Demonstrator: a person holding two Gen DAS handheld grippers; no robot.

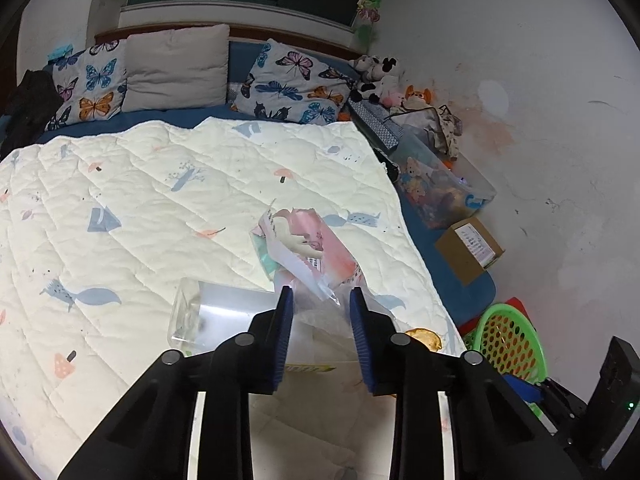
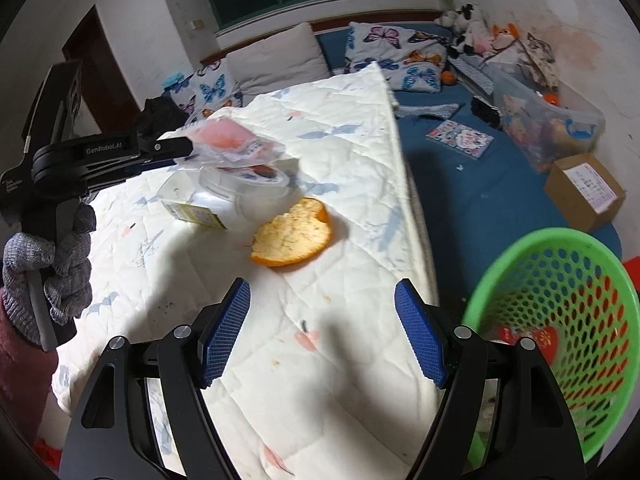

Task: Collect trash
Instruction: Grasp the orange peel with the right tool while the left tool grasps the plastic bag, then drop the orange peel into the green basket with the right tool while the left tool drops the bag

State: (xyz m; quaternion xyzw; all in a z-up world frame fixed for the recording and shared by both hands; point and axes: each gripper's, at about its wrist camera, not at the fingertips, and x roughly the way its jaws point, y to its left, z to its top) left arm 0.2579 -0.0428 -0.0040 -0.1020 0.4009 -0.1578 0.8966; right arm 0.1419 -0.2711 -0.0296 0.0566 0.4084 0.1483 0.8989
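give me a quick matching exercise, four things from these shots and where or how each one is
Things:
1. orange peel
2. pink wrapper
3. green basket
4. cardboard box

Places or states:
a. on the blue sheet near the wall
b. lying loose on the white quilt
c. beside the bed, some trash inside
d. pinched in the left claw

Pairs: 1-b, 2-d, 3-c, 4-a

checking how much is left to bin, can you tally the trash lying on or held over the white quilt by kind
pink wrapper: 1
clear plastic: 2, a round tub and a labelled box
orange peel: 1
total: 4
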